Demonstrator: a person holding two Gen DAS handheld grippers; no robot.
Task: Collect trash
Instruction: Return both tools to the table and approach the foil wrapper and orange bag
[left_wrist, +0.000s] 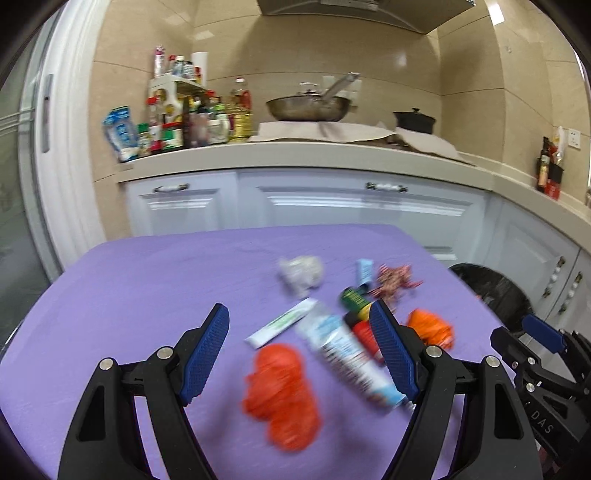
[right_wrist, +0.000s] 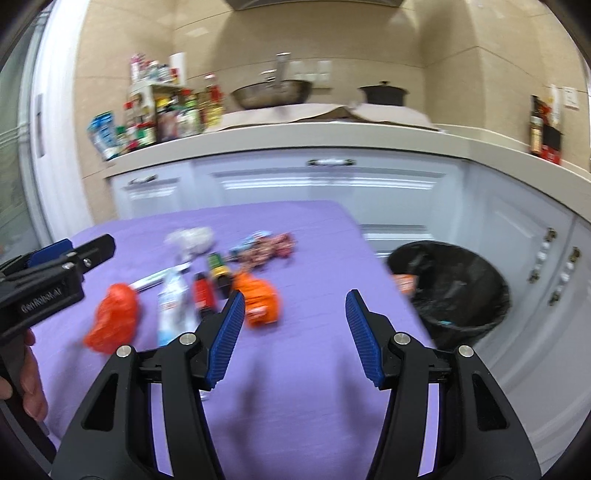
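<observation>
Left gripper (left_wrist: 301, 354) spread wide, holding nothing, low centre of left view above red crumpled bag (left_wrist: 282, 397) and blue-white tube (left_wrist: 347, 354). Right gripper (right_wrist: 295, 334) spread, empty, over bare purple tablecloth (right_wrist: 314, 258). Trash scattered mid-frame: orange wrapper (right_wrist: 258, 299), white crumpled paper (right_wrist: 192, 238). Black-lined bin (right_wrist: 454, 291) at right, beside table edge.

Black two-finger grippers (left_wrist: 299, 354) (right_wrist: 295, 339), ribbed blue jaws, silver screws.
</observation>
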